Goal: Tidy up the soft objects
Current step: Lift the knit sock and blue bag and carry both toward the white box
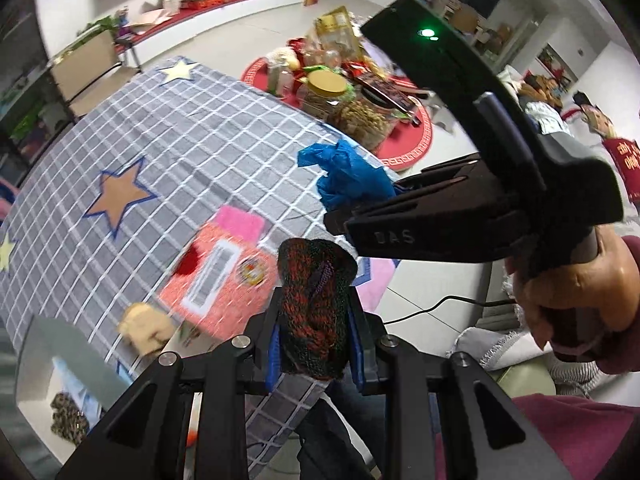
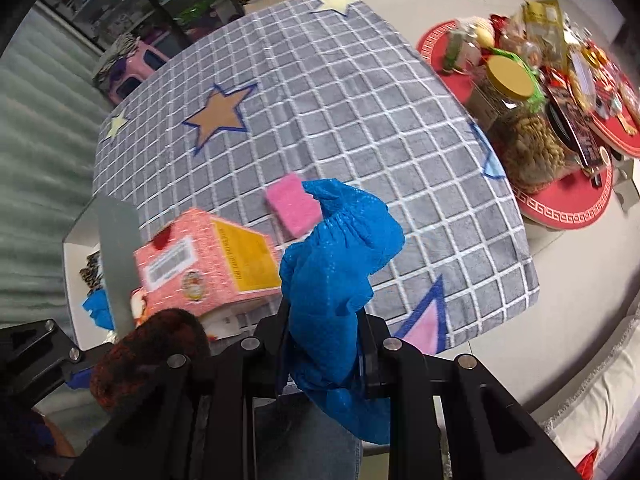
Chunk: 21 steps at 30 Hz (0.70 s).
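Two grippers are seen: the left gripper (image 1: 316, 344) and the right gripper (image 2: 324, 344). One dark knitted bundle (image 1: 314, 308) and one blue plastic cover (image 2: 336, 276) are counted, with a second blue piece (image 2: 98, 308) in the white box (image 2: 76, 276). One pink sponge (image 2: 294, 204), one pink carton (image 2: 204, 256) and one beige plush (image 1: 146, 326) are counted on one checked cloth (image 2: 340, 100). Two brown stars (image 2: 218, 114) are not found; only one is.
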{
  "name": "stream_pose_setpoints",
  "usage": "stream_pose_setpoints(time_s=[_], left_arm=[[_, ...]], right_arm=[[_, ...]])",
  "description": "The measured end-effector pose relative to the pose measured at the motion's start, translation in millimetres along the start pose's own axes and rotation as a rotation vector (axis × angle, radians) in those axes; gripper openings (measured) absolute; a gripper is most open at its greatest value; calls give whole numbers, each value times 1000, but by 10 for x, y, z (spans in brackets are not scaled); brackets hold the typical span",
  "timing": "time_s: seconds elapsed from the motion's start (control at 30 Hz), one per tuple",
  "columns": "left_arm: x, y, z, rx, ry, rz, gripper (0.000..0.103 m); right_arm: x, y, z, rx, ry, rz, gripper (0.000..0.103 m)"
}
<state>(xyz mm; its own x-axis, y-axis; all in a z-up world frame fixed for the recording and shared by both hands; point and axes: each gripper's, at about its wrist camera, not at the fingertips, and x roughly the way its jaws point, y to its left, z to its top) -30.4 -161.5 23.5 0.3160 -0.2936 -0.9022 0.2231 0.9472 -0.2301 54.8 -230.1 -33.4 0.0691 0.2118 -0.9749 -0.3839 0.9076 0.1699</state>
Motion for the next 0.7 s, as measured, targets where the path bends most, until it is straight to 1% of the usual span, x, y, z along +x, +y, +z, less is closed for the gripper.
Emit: stream_pose_setpoints(time_s=[0.2, 0.33, 0.43, 0.7], left_arm=[[-236, 291, -214, -104, -41, 50, 30], [-408, 534, -400, -199, -76, 89, 30], [-489, 721, -538, -273, -87, 118, 30], [-678, 1156, -937, -443, -123, 185, 30]], right_arm=[[-65, 380, -34, -74, -10, 25, 25], [-94, 657, -53, -130, -14, 46, 25], [-100, 826, -70, -168, -14, 56, 25], [-52, 1264, -129, -279, 12, 70, 25]])
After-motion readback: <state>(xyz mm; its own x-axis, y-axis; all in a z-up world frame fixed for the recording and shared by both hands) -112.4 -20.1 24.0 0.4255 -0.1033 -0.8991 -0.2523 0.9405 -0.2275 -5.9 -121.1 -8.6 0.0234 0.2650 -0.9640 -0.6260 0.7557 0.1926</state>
